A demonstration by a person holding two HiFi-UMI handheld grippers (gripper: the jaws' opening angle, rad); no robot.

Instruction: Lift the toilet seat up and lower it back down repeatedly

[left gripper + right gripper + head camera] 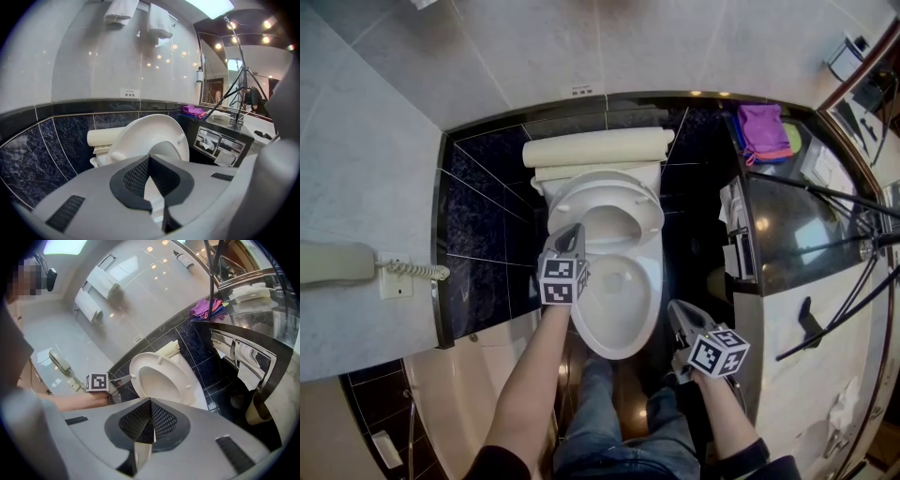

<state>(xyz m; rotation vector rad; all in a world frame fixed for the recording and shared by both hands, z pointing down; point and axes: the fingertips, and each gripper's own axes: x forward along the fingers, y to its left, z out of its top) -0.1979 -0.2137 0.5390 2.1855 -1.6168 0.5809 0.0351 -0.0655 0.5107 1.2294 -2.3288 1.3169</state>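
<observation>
Got the toilet seat [652, 214] tipped up over the bowl [650, 281], left gripper [572, 231] pressed together on nothing at its left rim. Same empty squeeze on the right gripper [677, 308], beside the bowl. Just nudging with 1 tip, so could slip and slam it.

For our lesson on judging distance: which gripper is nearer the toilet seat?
Left. The left gripper is at the left edge of the raised toilet seat; the right gripper hangs apart, to the right of the bowl.
</observation>
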